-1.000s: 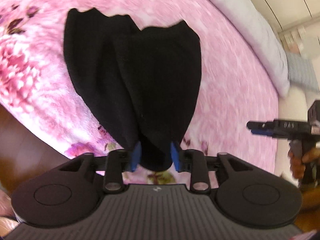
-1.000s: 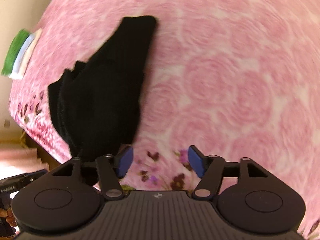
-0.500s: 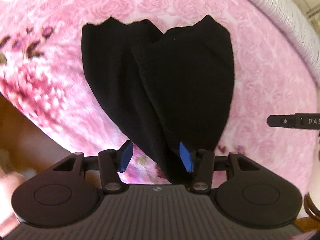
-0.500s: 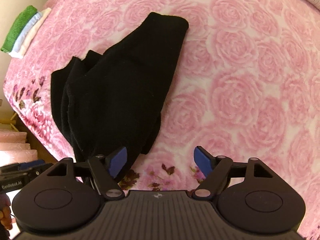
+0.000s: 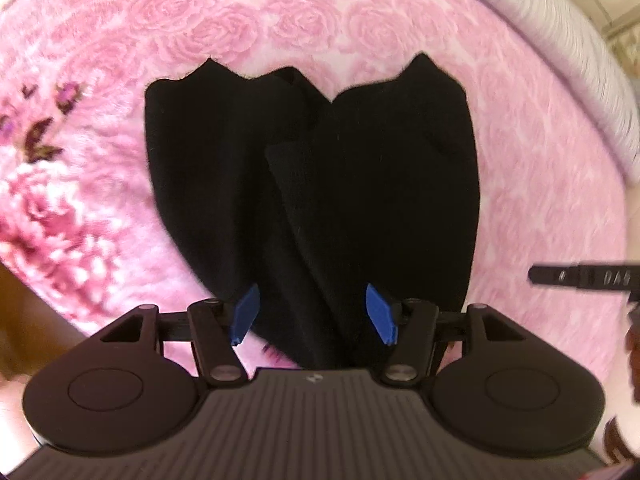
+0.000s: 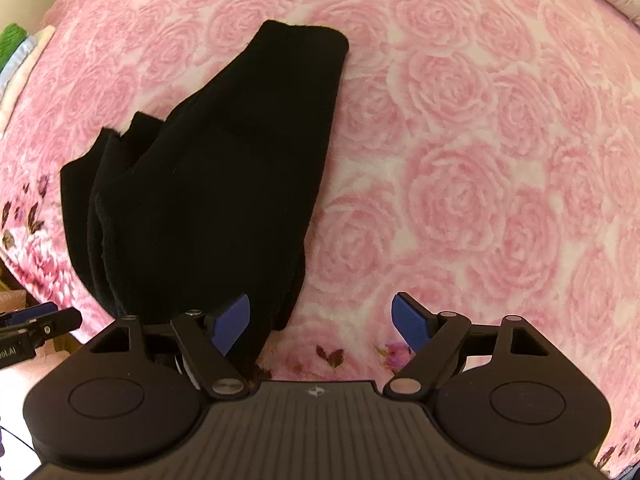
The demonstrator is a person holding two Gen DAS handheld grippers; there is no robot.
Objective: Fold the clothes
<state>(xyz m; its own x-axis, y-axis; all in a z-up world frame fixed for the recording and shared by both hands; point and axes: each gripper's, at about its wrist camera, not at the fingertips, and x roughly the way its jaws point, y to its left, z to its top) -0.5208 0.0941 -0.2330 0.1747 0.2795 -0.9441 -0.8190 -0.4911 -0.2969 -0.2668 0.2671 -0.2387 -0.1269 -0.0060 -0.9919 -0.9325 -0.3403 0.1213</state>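
Note:
A black garment [image 5: 312,184] lies bunched in long folds on a pink rose-patterned blanket [image 5: 248,12]. My left gripper [image 5: 312,316] is open, its blue pads apart on either side of the garment's near end, which lies loose between them. In the right wrist view the same garment [image 6: 216,184] lies to the left. My right gripper [image 6: 324,320] is open and empty over the blanket [image 6: 480,160], with its left pad at the garment's near edge. The right gripper's tip also shows at the right edge of the left wrist view [image 5: 580,278].
A grey-white bolster [image 5: 568,48] runs along the far side of the bed. A stack of folded green, blue and cream cloths [image 6: 16,52] sits at the far left corner. The bed's near edge drops to a wooden floor [image 5: 24,328] at the left.
My left gripper was shut on the garment's near end one second ago; it has opened and let the garment go. Both grippers have moved in over the bed.

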